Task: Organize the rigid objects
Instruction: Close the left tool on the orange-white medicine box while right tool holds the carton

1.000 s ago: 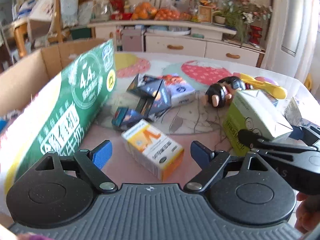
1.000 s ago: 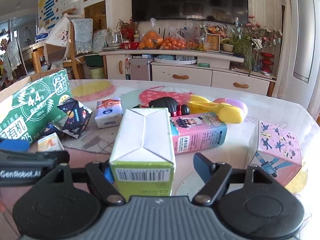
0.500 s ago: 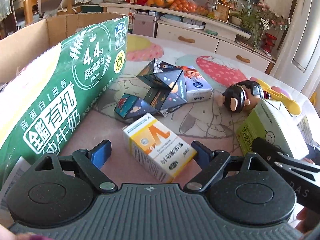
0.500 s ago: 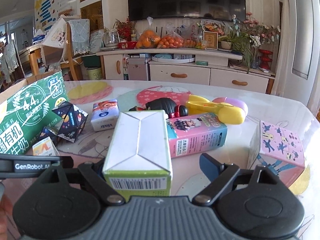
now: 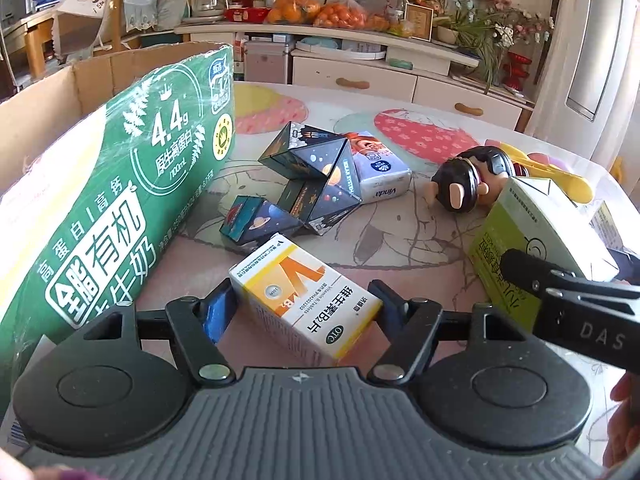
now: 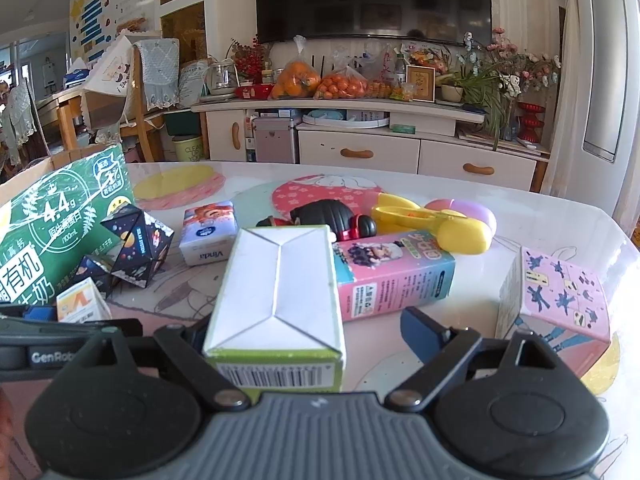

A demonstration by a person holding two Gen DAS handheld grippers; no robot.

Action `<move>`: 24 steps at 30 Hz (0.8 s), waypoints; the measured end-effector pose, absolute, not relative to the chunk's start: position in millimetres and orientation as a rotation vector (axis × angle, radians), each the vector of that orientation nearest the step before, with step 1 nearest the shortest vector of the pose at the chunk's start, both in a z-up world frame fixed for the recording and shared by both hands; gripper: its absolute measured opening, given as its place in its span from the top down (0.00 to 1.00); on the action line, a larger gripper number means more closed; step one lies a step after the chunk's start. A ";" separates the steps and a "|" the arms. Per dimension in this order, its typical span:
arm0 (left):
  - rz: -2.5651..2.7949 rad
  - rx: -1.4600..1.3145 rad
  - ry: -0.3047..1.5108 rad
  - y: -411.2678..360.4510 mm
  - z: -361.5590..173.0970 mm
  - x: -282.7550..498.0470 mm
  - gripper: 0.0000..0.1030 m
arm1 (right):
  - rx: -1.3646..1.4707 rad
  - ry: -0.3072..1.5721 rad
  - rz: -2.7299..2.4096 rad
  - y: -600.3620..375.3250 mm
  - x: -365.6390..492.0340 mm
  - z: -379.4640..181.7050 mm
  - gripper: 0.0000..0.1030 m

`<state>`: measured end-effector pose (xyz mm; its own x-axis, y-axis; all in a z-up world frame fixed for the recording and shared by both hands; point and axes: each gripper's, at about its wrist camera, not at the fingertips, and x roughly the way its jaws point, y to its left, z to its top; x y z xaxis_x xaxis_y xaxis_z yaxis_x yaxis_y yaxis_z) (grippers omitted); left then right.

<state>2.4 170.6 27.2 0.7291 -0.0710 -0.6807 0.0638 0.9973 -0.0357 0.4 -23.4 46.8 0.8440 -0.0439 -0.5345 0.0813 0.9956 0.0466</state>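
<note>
A cluttered table (image 6: 560, 216) with a pastel patterned cover fills both wrist views.

In the left wrist view, the left gripper (image 5: 300, 300) has its two blue-padded fingers pressed against the sides of a white, yellow and orange vitamin tablet box (image 5: 304, 300), clamping it. The box lies on the table, angled, with its printed face up. To its left stands a large green milk carton case (image 5: 116, 208) with an open cardboard flap behind it. Just beyond the tablet box lies a dark folding cube puzzle printed with planets (image 5: 308, 184), and touching its far side is a small Vinda tissue pack (image 5: 380, 172). Further right, a doll with black hair (image 5: 464, 184) lies on its side.

In the right wrist view, the right gripper (image 6: 312, 332) is spread wide. A green-and-white carton (image 6: 280, 304) sits between its fingers, close against the left one, while the right finger (image 6: 424, 332) stands clear of it with table showing in the gap. Whether the left finger actually touches the carton cannot be told. Behind the carton lies a pink rectangular box with a cartoon figure (image 6: 396, 276), and behind that the doll's black head. A yellow plastic toy (image 6: 436, 220) with a purple egg-shaped piece rests further back. A pink cube-shaped box with blue drawings (image 6: 560, 300) stands to the right, well apart from the carton.

A sideboard with bags of oranges (image 6: 320, 80) and a television line the far wall.
</note>
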 end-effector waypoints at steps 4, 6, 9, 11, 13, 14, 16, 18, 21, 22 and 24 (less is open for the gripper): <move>-0.080 -0.035 0.762 176.2 29.3 -0.7 0.15 | 0.060 0.566 -0.067 -22.7 1.9 45.2 0.20; -0.080 -0.039 0.762 178.8 30.8 -2.8 0.15 | 0.058 0.569 -0.062 -21.1 2.5 43.9 0.25; -0.089 -0.037 0.755 181.1 33.9 -6.0 0.15 | 0.051 0.568 -0.048 -17.3 2.7 42.6 0.37; -0.100 -0.036 0.751 182.0 36.5 -8.4 0.15 | 0.032 0.564 -0.045 -14.1 2.0 42.3 0.41; -0.109 -0.035 0.746 183.1 39.7 -11.4 0.15 | 0.017 0.557 -0.042 -11.3 1.3 42.0 0.47; -0.113 -0.035 0.743 182.7 41.2 -12.5 0.15 | 0.014 0.554 -0.040 -10.2 0.6 42.2 0.49; -0.121 -0.029 0.735 183.1 44.8 -15.9 0.15 | 0.007 0.549 -0.043 -6.7 -0.7 42.9 0.51; -0.127 -0.020 0.723 183.1 49.2 -19.3 0.15 | 0.002 0.546 -0.052 -5.0 -2.3 42.9 0.52; -0.141 -0.017 0.705 185.2 56.4 -24.2 0.15 | 0.006 0.544 -0.065 -3.8 -4.4 43.1 0.52; -0.146 -0.019 0.699 186.5 59.2 -25.8 0.15 | 0.005 0.541 -0.070 -2.5 -5.8 43.3 0.52; -0.154 -0.025 0.687 189.6 64.8 -28.9 0.15 | 0.003 0.532 -0.083 -0.2 -8.9 44.0 0.52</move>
